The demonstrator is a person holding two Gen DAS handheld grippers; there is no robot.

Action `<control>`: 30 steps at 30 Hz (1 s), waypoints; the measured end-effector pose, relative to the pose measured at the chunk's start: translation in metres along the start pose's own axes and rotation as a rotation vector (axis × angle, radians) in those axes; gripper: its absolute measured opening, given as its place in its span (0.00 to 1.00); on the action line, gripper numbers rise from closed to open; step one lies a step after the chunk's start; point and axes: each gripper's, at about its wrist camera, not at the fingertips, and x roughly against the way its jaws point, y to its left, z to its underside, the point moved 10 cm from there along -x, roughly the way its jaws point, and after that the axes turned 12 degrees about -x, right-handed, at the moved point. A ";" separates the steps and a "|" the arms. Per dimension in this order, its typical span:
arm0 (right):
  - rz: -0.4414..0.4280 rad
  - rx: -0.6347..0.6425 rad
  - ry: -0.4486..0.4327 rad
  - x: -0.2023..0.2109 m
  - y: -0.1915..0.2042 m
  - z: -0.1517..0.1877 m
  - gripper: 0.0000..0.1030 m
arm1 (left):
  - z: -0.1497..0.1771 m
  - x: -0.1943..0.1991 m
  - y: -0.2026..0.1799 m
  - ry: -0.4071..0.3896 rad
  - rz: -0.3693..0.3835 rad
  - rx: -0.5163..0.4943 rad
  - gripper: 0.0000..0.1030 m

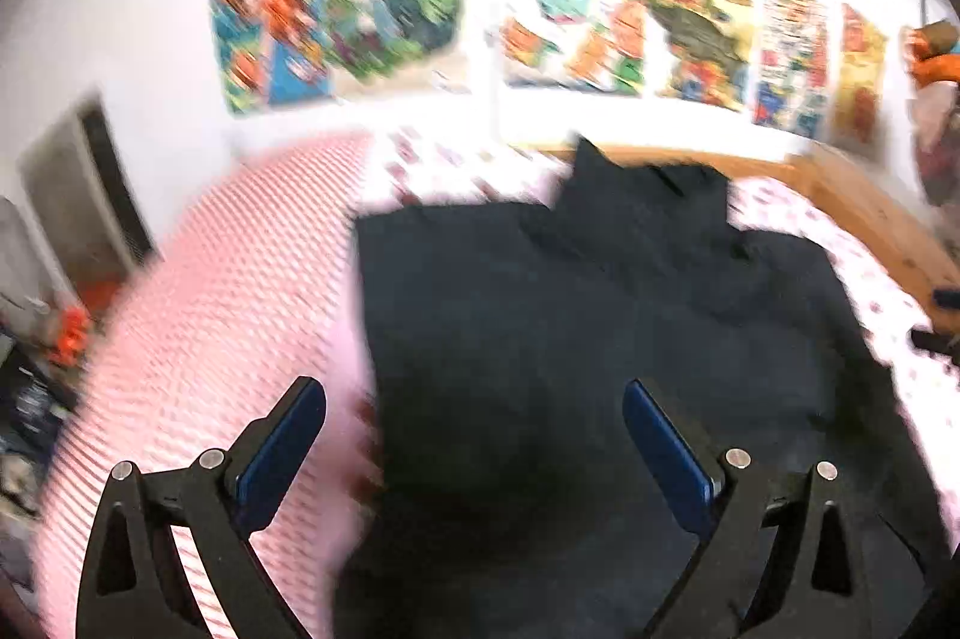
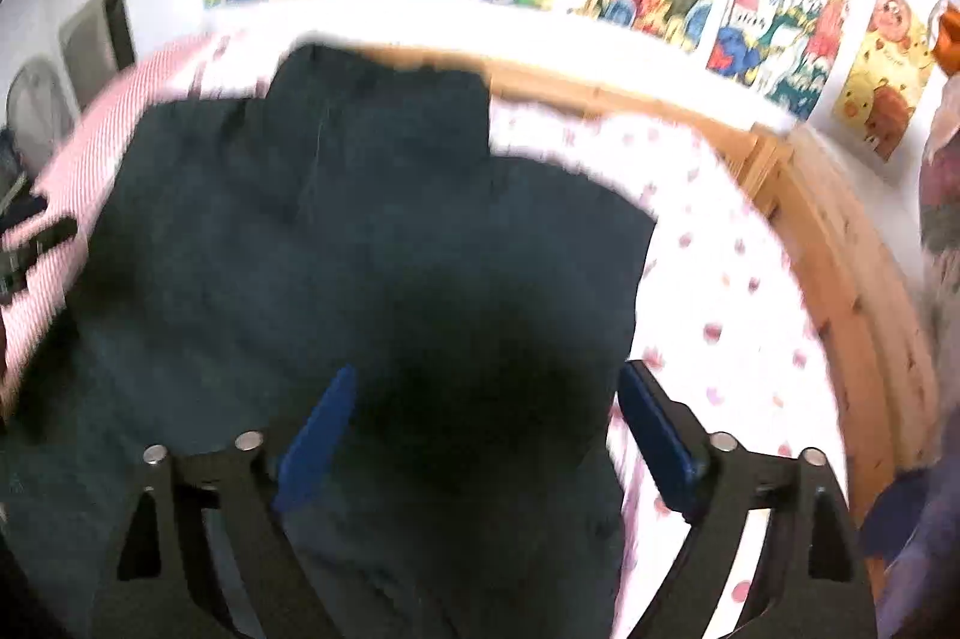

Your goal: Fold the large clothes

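A large dark navy garment [image 1: 600, 339] lies spread on the bed, with a folded part at its far end. It also fills the right wrist view [image 2: 360, 249]. My left gripper [image 1: 474, 399] is open and empty, hovering above the garment's left edge, its left finger over the pink striped cover. My right gripper [image 2: 486, 393] is open and empty above the garment's right edge, its right finger over the white spotted sheet. Both views are blurred by motion.
A pink striped cover [image 1: 210, 309] lies left of the garment. A white sheet with pink spots [image 2: 720, 291] lies to the right. A wooden bed frame [image 2: 840, 279] runs along the far and right side. Colourful posters [image 1: 600, 9] cover the wall.
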 end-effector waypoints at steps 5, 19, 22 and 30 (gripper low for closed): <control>-0.103 -0.077 -0.090 -0.029 0.020 -0.049 0.87 | -0.042 -0.012 0.035 0.010 -0.044 0.061 0.97; -0.098 -0.007 -0.119 -0.170 0.057 -0.130 0.85 | -0.134 -0.168 -0.038 0.059 -0.030 -0.021 0.97; -0.110 0.000 -0.118 -0.191 0.056 -0.144 0.70 | -0.148 -0.203 -0.053 0.075 -0.007 -0.049 0.97; -0.195 -0.115 -0.053 -0.234 0.054 -0.146 0.32 | -0.157 -0.253 -0.079 0.148 0.060 -0.112 0.59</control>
